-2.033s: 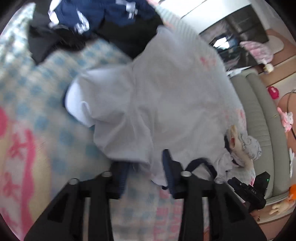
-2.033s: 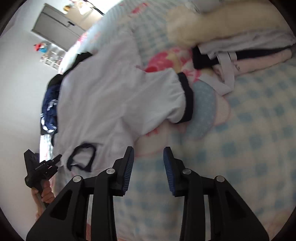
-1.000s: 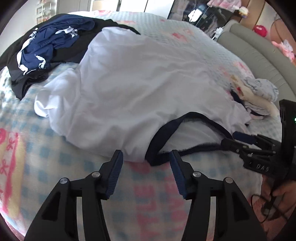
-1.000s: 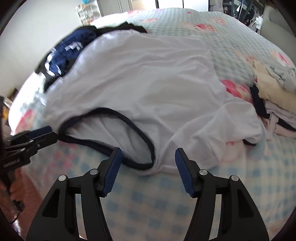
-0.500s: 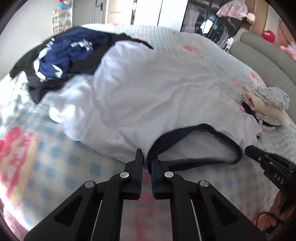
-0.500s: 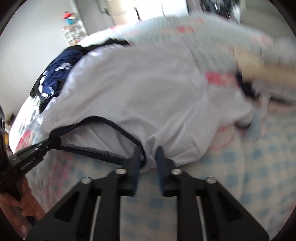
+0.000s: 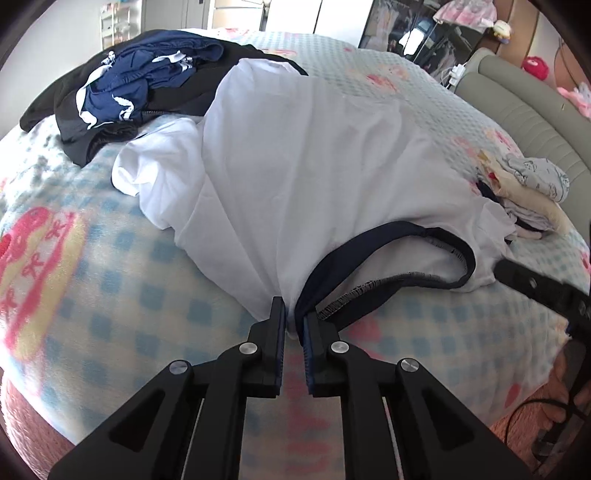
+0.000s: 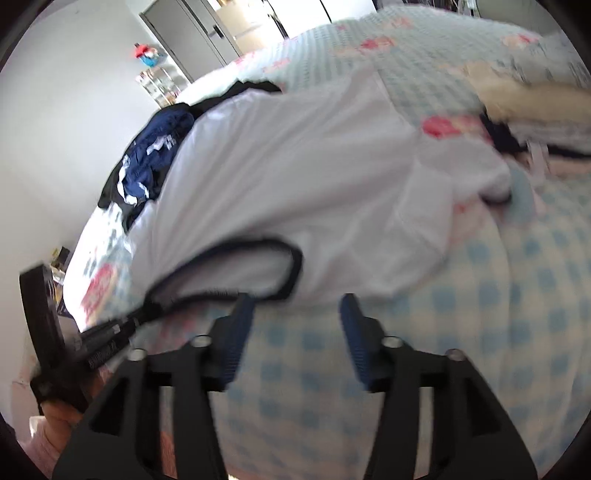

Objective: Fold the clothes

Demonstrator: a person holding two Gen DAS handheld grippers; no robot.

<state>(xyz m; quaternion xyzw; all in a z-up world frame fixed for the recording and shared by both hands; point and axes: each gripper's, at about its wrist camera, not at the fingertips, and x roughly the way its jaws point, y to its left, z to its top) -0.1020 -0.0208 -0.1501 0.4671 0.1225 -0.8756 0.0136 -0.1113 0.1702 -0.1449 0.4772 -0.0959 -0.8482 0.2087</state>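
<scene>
One white T-shirt (image 7: pixel 314 155) lies unfolded on the bed (image 7: pixel 110 266); no fold made. Left gripper (image 7: pixel 294 325) pinches its shoulder beside the navy collar (image 7: pixel 388 236). Right gripper (image 8: pixel 295 325), jaws just reopened, stands spread, empty.

bedspread (image 7: pixel 122 266): blue-and-white check with pink motifs, covers bed
headboard (image 7: pixel 524 103): grey, padded, curved, at right
wardrobe (image 8: pixel 207 29): grey doors, far wall
red plush toy (image 7: pixel 535 66): beyond headboard
</scene>
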